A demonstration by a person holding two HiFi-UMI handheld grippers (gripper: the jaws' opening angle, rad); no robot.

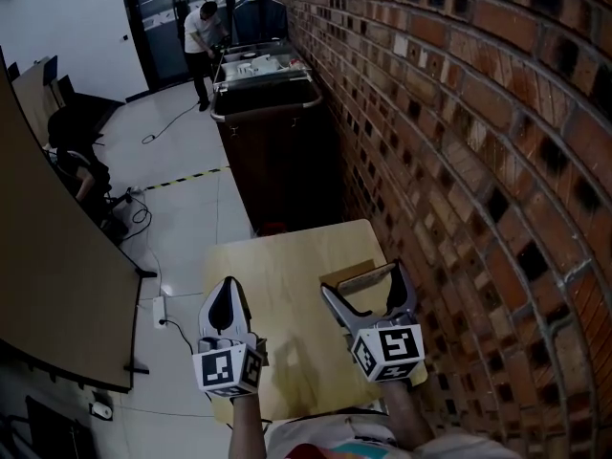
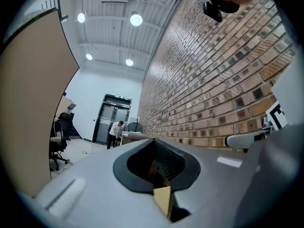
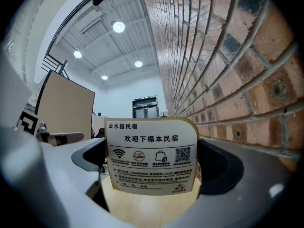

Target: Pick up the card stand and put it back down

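On the small pale wooden table (image 1: 287, 266) beside the red brick wall (image 1: 459, 161): one rounded-corner white printed card stand (image 3: 151, 156), upright between the jaws of the right gripper (image 1: 362, 283).
- Right gripper: jaws spread wide, the pads meeting both side edges of the card stand, so it is gripped. Whether its foot touches the table cannot be told.
- Card stand face: rows of Chinese print, three round icons and a QR square. The small lower lines are too fine to read. The head view shows only its brown top edge.
- Left gripper (image 1: 228, 296): jaws closed together to a point, holding nothing, above the table's left part and well apart from the card stand.
- The table's near edge is hidden by the grippers' marker cubes and the person's forearms.
- Far along the wall: a dark rectangular cart (image 1: 263, 103) with a shallow tray on top. The tray holds light items too small to identify.
- A standing person in a white top (image 1: 201, 36) bends over the cart.
- Left: a large tan curved panel (image 1: 57, 256), cut off by the frame.
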